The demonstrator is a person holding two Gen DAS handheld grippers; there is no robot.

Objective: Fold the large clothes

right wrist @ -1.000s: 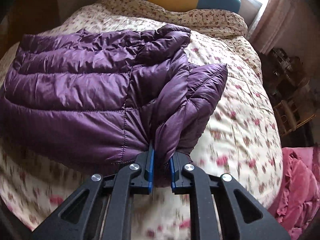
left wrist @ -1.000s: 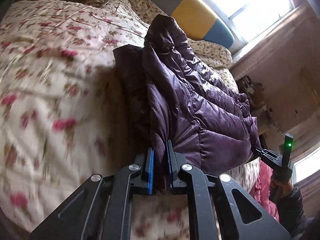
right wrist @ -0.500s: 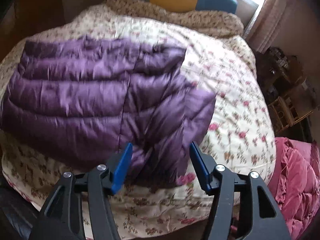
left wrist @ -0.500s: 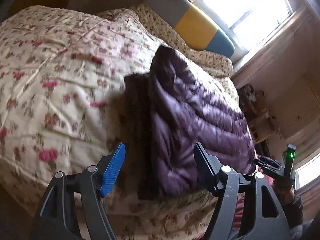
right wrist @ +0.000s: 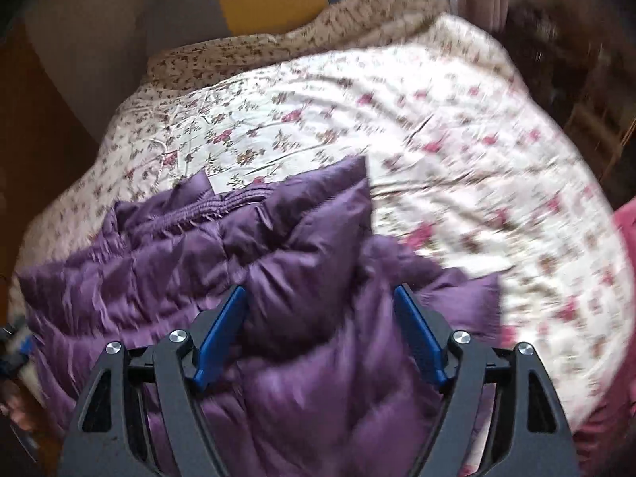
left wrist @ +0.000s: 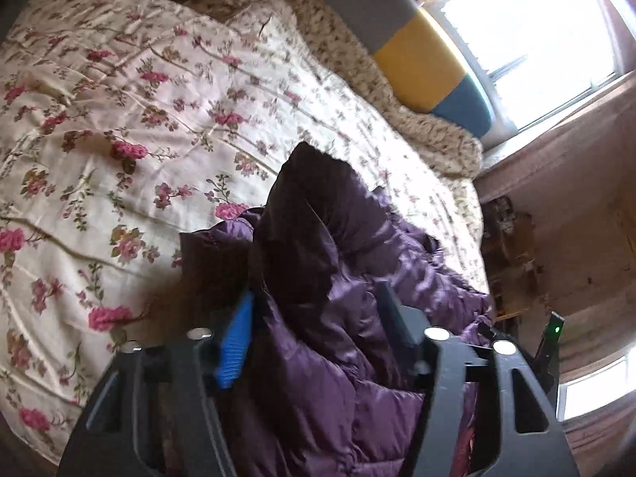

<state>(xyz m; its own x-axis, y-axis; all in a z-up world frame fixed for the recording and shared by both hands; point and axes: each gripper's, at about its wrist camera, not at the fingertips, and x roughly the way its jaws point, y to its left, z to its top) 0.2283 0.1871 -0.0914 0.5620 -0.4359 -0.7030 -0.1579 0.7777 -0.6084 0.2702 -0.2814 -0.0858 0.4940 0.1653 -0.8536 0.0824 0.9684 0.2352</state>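
Since both grippers let go of purple down jacket (right wrist: pixel 206 278) a second ago, jaws closing again: left gripper (left wrist: pixel 314 318) and right gripper (right wrist: pixel 320 318) each half-open around puffy folds, pads not yet pressing. Jacket bunched low on floral bed (left wrist: pixel 119 99); regrasp for next fold likely.

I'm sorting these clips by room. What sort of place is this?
Most likely a bedroom: a bed covered by a cream floral quilt, a grey, yellow and blue padded headboard and a bright curtained window. A purple quilted puffer jacket lies on the quilt.
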